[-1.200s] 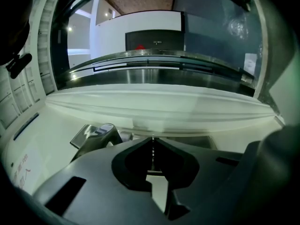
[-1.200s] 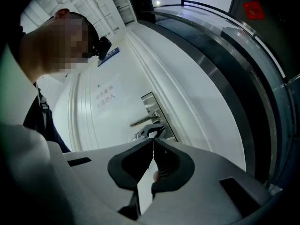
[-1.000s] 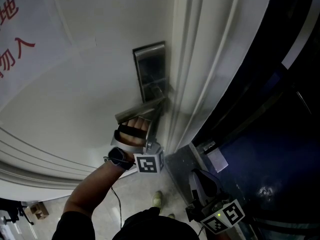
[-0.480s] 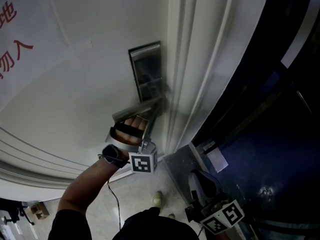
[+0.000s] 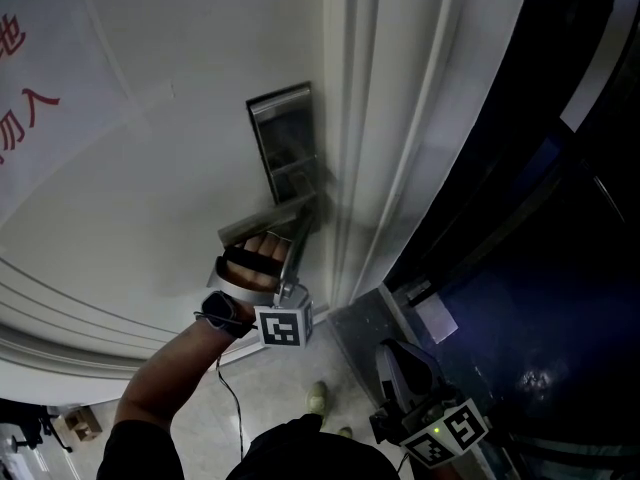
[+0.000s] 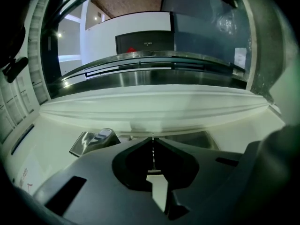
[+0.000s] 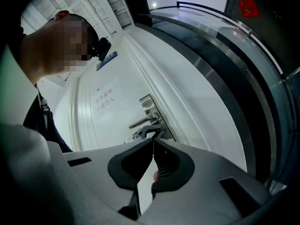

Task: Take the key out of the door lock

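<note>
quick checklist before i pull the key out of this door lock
1. Left gripper at the lock plate, just below the handle: ok.
2. Left jaws closed: ok, they stand together.
3. Key caught between them: cannot tell, no key shows in any view.
4. Right gripper out of the way: ok, held low, apart from the door, jaws together on nothing.
5. Handle clear of the pull-out path: cannot tell.

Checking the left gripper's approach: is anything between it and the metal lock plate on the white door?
Nothing visible does. The left gripper, jaws together, faces the dark metal lock plate; the silver lever handle sits off to one side of the jaws, not across the path. The key cannot be made out.
</note>
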Demonstrator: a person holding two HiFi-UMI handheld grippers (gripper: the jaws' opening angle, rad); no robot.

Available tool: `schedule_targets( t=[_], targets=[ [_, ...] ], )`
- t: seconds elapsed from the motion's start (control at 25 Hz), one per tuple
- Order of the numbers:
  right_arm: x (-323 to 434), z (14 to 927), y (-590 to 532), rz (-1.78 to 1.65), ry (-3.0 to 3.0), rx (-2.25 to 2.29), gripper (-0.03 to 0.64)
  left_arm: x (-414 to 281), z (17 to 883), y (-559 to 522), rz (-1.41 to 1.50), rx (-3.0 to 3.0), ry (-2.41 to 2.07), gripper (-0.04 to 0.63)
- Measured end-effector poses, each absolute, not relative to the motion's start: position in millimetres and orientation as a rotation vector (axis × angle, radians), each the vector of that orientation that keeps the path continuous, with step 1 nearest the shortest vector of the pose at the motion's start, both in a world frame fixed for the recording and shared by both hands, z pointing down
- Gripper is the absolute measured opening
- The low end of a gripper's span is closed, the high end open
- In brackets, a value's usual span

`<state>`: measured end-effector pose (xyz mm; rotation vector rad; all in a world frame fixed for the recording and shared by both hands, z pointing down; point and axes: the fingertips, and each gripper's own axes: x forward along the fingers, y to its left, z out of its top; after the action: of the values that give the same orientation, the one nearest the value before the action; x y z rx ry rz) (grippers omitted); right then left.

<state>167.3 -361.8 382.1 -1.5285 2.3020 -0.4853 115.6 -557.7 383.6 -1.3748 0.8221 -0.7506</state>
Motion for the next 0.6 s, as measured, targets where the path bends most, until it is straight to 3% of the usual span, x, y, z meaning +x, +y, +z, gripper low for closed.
schedule_targets(
  t=[0.6],
  targets=[
    [162,377,-352,-0.459,2.314,-1.518,0.015,124,391,-526,-0.711,-1.424,0.788,0.009]
  ],
)
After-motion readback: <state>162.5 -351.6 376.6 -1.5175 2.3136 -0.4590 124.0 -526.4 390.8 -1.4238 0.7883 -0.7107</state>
